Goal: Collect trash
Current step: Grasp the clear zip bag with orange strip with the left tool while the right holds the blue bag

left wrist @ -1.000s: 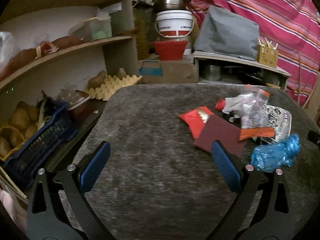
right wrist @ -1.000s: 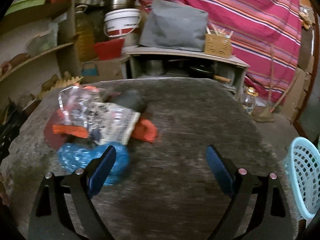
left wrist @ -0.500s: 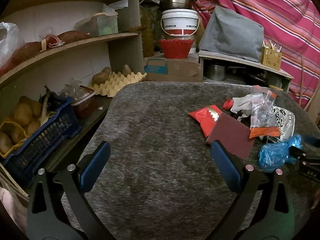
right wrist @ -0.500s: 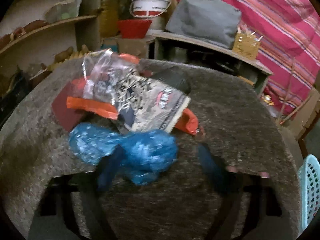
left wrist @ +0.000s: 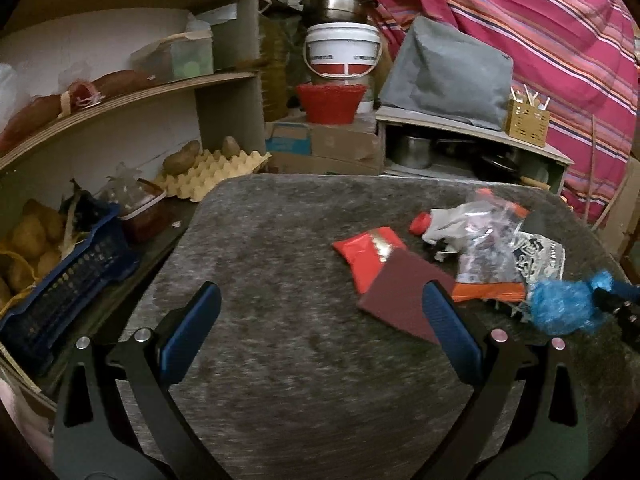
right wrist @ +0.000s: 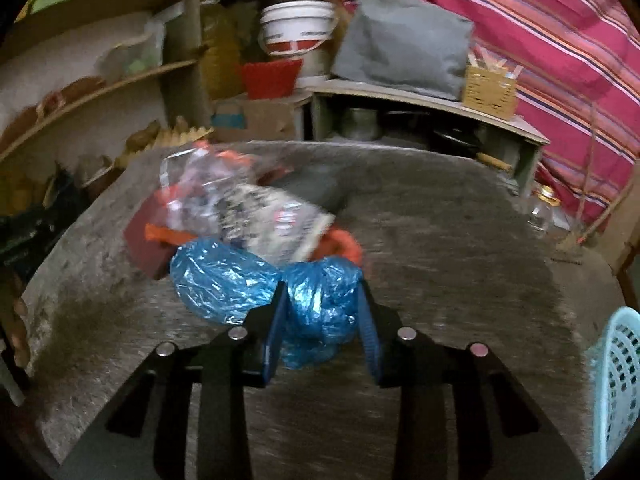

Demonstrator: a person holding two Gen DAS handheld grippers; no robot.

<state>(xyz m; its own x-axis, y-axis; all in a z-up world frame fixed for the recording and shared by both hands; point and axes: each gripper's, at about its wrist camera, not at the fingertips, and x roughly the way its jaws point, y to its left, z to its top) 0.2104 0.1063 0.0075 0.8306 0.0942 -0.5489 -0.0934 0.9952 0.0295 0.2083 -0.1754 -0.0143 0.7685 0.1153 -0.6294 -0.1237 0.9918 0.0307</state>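
— two grippers out over the grey felt-covered table [left wrist: 280, 280], so what is each one doing?

— my right gripper [right wrist: 322, 312] has its blue pads on either side of the crumpled blue plastic bag [right wrist: 320, 304]; its jaws are closing, and the pads already press into the near lobe of the bag. the other lobe bulges out past my left-hand pad toward the pile. my left gripper [left wrist: 320, 320] is spread wide with nothing between its fingers, only bare felt under it

— where is the rest of the trash?

— heaped just behind the bag: a clear plastic pouch with an orange strip [left wrist: 490, 264], a printed black-and-white wrapper [right wrist: 272, 220], a flat dark red square pad [left wrist: 404, 300] and a shiny red foil packet [left wrist: 366, 254] partly under that pad. from the left wrist view the pile lies to the right of centre, with the blue bag at its right edge

— anything to drop it in?

— a pale blue plastic lattice basket [right wrist: 618, 384] shows at the right edge of the right wrist view, off the table and well apart from the bag; that view is blurred
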